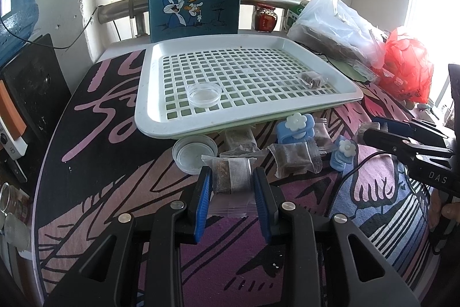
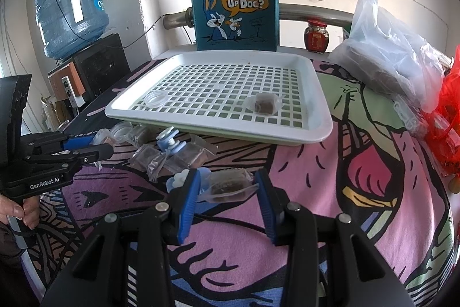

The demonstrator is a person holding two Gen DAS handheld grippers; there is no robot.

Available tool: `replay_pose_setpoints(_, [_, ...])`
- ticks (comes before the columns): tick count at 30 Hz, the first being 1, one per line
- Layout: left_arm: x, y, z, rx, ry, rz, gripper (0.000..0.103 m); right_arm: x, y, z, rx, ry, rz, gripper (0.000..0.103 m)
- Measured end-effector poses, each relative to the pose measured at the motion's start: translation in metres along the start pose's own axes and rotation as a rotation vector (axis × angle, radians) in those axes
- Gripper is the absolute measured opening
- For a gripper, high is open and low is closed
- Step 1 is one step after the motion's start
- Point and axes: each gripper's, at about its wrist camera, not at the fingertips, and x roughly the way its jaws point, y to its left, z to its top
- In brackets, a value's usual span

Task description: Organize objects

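Holding one snack packet each: left tool (image 1: 230, 186) clamps packet (image 1: 232, 177), right tool (image 2: 227, 192) grips another (image 2: 230, 185) (long axis across jaws). Tray (image 1: 161, 128) lies straight ahead, right nearer its edge.

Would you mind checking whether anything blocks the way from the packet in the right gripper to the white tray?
Nothing visible does: the wrapped snack packet sits between the fingers, with only bare cloth up to the tray's near rim.

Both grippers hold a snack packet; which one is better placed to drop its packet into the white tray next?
Probably right. The right gripper holds its packet facing the white tray's near rim over bare cloth; the left gripper has a lid and packets in between.
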Motion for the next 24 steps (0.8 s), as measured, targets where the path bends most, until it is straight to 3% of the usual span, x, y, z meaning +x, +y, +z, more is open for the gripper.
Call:
replay_pose_setpoints(7, [0.0, 0.0, 0.002, -0.004, 0.001, -0.004, 0.028, 0.0, -0.004, 0.001, 0.008, -0.004, 0.007, 0.039])
replay_pose_setpoints(13, [-0.003, 0.015, 0.008, -0.06, -0.014, -0.067, 0.028, 0.0, -0.014, 0.008, 0.039, 0.001, 0.032, 0.039])
replay_pose_setpoints(21, [0.0, 0.036, 0.059, -0.048, -0.041, -0.043, 0.028, -0.017, -0.045, 0.072, 0.089, -0.086, 0.124, 0.039])
replay_pose_setpoints(24, [0.016, 0.046, 0.071, -0.086, -0.005, -0.034, 0.028, -0.004, -0.06, 0.093, 0.144, -0.084, 0.158, 0.039])
